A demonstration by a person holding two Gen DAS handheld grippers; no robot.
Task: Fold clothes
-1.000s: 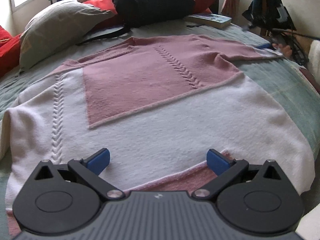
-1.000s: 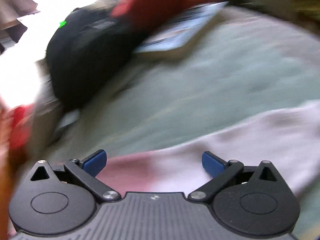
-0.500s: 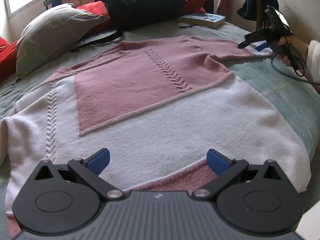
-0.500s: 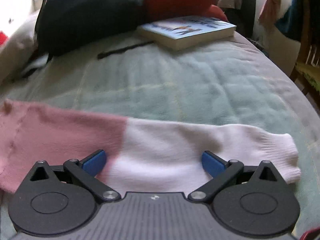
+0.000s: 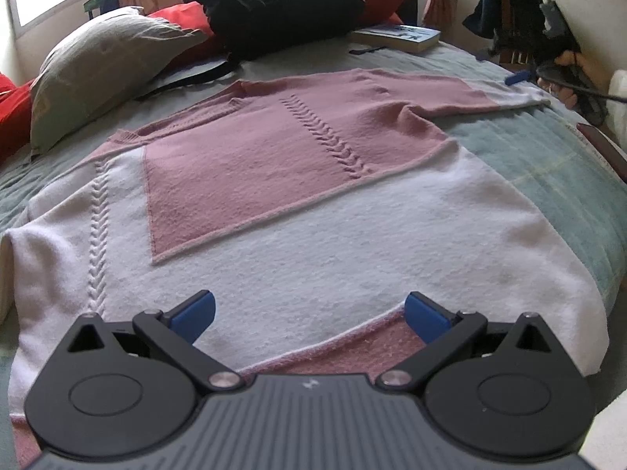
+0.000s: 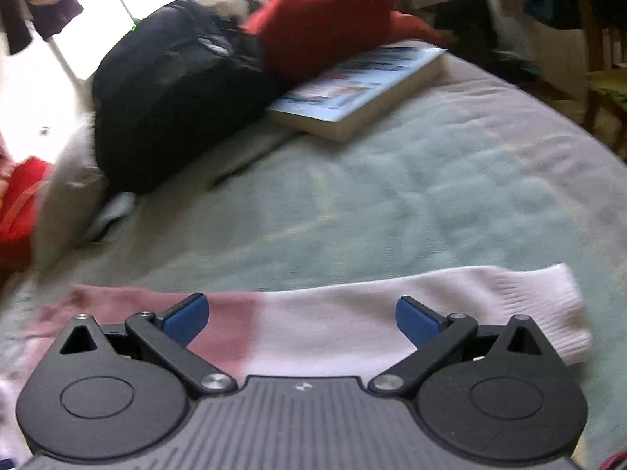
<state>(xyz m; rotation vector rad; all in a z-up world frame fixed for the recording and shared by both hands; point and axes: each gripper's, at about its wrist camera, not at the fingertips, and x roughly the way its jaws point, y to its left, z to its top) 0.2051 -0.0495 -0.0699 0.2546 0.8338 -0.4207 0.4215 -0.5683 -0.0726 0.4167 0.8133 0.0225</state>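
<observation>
The sweater [image 5: 313,203] lies flat on the bed [image 6: 392,196]. Its sleeve [image 6: 352,321] runs nine-to-three just at twelve o'clock of the right hand-held gripper [image 6: 301,317], jaws spread empty. The left hand-held gripper [image 5: 309,315], also spread, hovers over the hem.

Both tongs (left [image 5: 309,317], right [image 6: 301,319]) agape

We see a pink-and-white knit sweater [image 5: 298,203] spread flat on the green bedspread [image 5: 548,164], one sleeve [image 6: 352,321] stretched straight out.
</observation>
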